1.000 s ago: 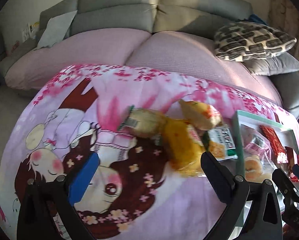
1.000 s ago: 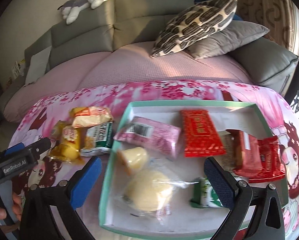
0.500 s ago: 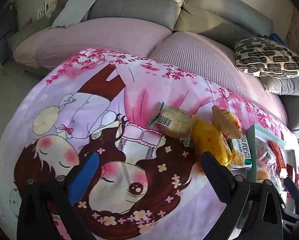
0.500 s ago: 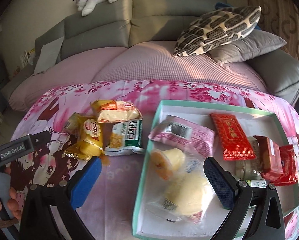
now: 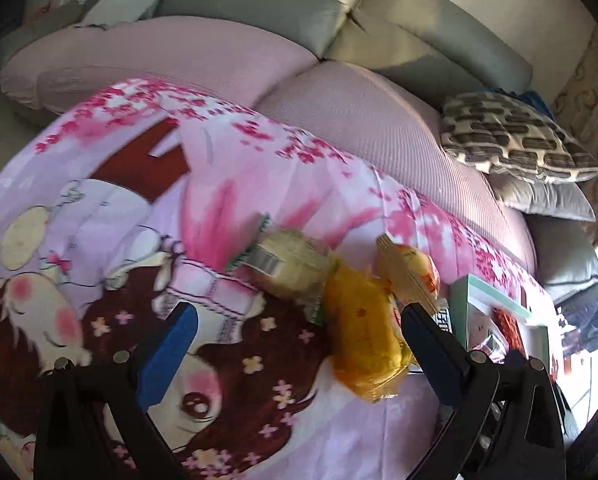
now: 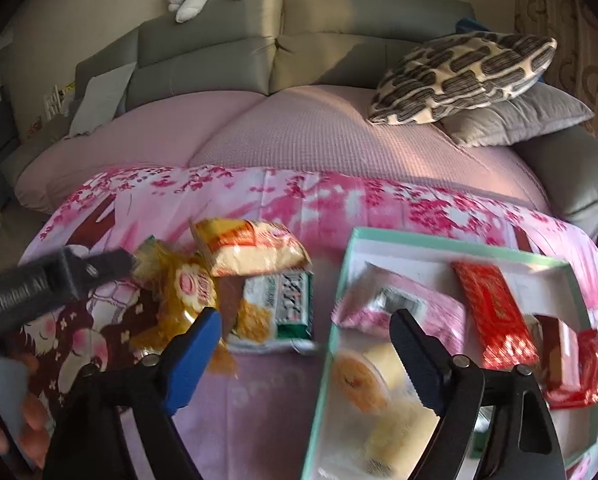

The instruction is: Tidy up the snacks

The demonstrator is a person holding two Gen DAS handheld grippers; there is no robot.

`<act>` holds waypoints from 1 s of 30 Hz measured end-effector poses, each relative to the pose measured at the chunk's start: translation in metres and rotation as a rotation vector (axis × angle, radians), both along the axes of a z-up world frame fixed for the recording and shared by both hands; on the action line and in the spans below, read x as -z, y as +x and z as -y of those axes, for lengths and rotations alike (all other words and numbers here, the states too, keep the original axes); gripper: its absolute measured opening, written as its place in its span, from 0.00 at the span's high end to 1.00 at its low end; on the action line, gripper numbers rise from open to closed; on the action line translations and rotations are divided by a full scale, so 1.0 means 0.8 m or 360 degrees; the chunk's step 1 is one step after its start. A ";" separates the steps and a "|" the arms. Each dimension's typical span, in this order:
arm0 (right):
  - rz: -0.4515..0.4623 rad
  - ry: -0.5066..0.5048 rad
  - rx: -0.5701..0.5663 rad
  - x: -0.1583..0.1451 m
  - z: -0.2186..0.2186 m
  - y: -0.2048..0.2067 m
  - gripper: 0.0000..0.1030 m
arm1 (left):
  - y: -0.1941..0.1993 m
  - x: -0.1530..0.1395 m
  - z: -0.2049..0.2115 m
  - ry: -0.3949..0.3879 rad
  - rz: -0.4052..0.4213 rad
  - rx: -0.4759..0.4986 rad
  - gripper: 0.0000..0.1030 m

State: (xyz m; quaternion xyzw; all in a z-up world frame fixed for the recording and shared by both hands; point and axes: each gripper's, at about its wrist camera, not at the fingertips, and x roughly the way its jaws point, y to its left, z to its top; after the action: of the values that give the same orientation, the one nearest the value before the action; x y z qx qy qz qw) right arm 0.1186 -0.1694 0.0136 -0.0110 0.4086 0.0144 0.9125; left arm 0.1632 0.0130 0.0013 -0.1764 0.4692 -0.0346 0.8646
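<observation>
Four packets (image 6: 235, 280) remain left of the box (image 6: 341, 280); the right gripper (image 6: 303, 334) has swung toward them, the left gripper (image 5: 299, 330) too, both wide open, empty.

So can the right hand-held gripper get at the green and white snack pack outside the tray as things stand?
Probably yes. The right hand-held gripper is open and the green and white pack lies on the cloth just ahead of its fingertips. The orange pack overlaps only its far edge; the tray sits beside it.
</observation>
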 end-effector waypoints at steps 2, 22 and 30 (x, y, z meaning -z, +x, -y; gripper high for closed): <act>-0.0012 0.0004 -0.0023 0.005 -0.006 0.008 0.23 | 0.006 0.003 0.006 -0.0040 -0.0010 0.0042 0.03; -0.0152 -0.0032 -0.0080 0.050 -0.025 0.043 0.52 | 0.022 0.043 0.040 -0.0148 -0.0093 0.0156 0.58; -0.0123 -0.0027 -0.0102 0.043 -0.024 0.034 0.54 | 0.012 0.029 0.037 -0.0118 -0.0045 0.0139 0.61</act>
State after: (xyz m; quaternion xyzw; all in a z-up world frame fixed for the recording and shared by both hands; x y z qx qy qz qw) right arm 0.1459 -0.1498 -0.0210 -0.0314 0.4432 0.0406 0.8949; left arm 0.1731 -0.0165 -0.0220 -0.1883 0.4870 -0.0871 0.8484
